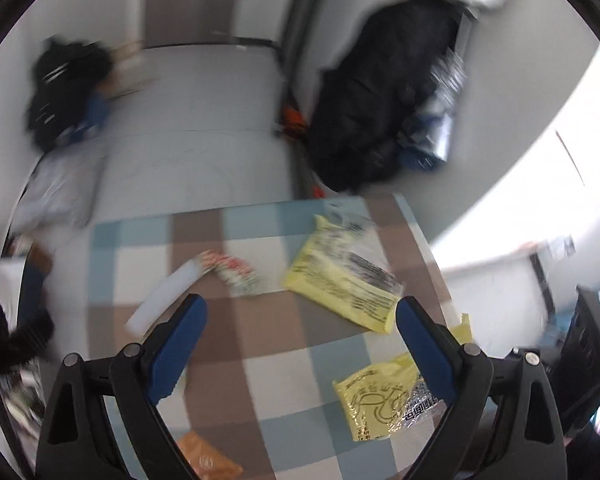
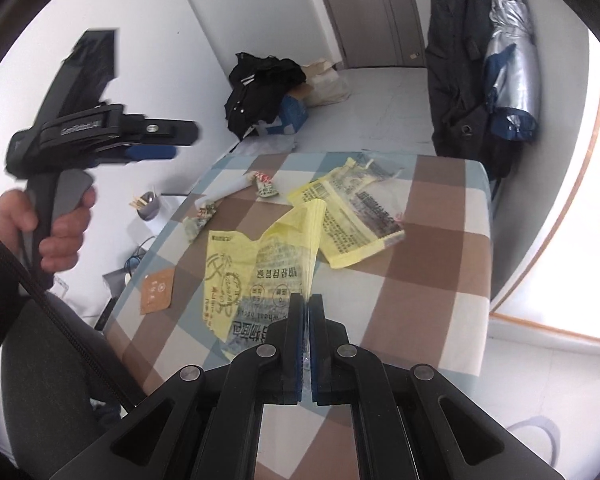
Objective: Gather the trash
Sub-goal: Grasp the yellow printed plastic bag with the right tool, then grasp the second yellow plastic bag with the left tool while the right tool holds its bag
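The right gripper [image 2: 309,300] points down at the checked tabletop [image 2: 440,240], its jaws clenched on the near yellow wrapper [image 2: 240,264], which lifts off the cloth. The left gripper [image 1: 300,312], held level in a hand [image 2: 48,220], stands spread and empty. The wrapper's print looks Chinese, perhaps with the word "wheat". A second yellow wrapper [image 2: 348,216] lies beyond.

Daylight flooded in from a blown-out window [image 2: 568,184] on the right of both views, and the white walls glared. The left wrist view was smeared by motion blur, with the black bag [image 1: 66,88] and hanging coat [image 1: 380,92] soft, while the right wrist view stayed mostly sharp. Fisheye curvature bent the checked tablecloth [image 2: 440,240] and darkened the corners
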A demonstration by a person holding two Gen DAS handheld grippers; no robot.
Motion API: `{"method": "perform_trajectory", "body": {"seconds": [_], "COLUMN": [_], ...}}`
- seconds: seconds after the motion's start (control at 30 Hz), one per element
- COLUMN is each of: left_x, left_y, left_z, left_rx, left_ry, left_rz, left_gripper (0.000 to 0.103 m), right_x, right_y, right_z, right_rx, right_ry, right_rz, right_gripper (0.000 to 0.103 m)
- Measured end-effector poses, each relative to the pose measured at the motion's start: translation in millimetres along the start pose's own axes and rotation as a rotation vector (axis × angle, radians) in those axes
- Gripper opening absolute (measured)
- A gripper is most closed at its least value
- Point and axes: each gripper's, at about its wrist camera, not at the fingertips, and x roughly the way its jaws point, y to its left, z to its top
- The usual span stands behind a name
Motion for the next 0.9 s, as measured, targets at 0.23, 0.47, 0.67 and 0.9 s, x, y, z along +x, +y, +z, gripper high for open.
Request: {"method": "perform_trajectory", "body": {"seconds": [0.23,0.47,0.67,0.9], "left_x": [69.0,126.8,149.9,154.5], "left_y": [-27.8,-30.7,-36.0,-44.1], "left_z": [37.7,52.5,49.5,29.6], "left_rx": [0.157,0.228,0.277,0.388], "left_ry": [0.192,0.33,0.38,0.34], "left_rz": [0.019,0.055,0.045,0.098], "left_gripper": [0.094,0.094,0.094,0.093], "right_x": [-9.1,-7.9,-8.8,-2.4], "right_y": [-6.6,-24.9,-29.6,-24.2], "right_z": [-7.9,-12.2,-11.2,-10.8], "right_rx": [-0.01,0.034,0.062,0.065], "right_ry": [0.005,0.021,0.014,0.032], "right_rz": [0.028,0.072,0.103,0.135], "right_gripper": [0.002,0.002,0.002,0.002]}}
